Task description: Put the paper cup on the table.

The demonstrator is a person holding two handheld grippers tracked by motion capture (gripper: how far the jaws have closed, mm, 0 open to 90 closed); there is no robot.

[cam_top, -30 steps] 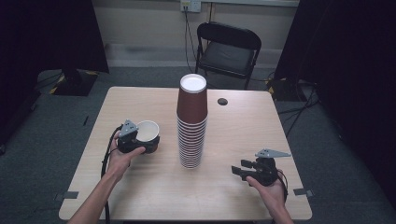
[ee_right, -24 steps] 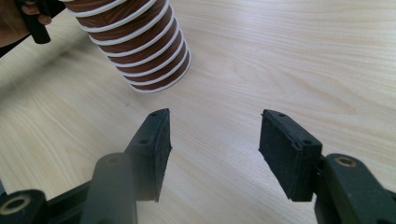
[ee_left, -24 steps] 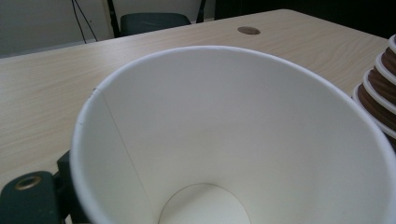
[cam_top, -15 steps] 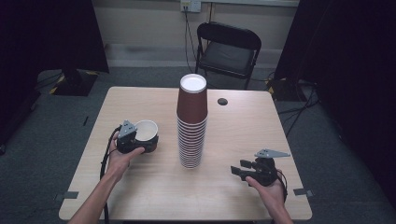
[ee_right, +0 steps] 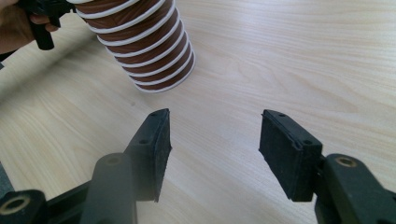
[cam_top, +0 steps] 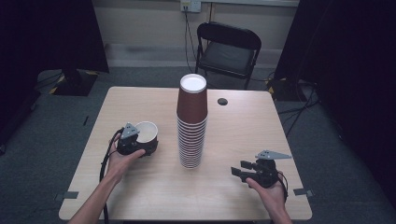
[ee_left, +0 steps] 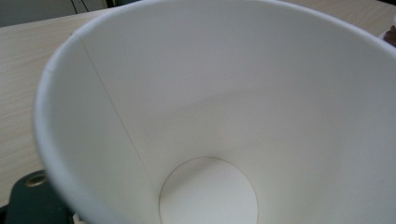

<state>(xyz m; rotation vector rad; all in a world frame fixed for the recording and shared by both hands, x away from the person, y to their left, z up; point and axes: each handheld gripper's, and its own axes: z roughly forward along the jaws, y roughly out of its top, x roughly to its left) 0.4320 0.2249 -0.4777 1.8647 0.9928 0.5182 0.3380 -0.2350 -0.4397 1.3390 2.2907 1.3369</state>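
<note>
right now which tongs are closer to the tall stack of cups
Left. The left tongs, holding a single cup, sit just left of the stack; the right tongs rest farther off, toward the table's near right.

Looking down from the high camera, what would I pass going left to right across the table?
Left gripper holding a single paper cup → tall stack of brown paper cups → small dark round spot on the tabletop → right gripper, jaws apart and nothing between them.

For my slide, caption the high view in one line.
At a wooden table, the left gripper holds one paper cup beside a tall cup stack; the right gripper waits open.
</note>
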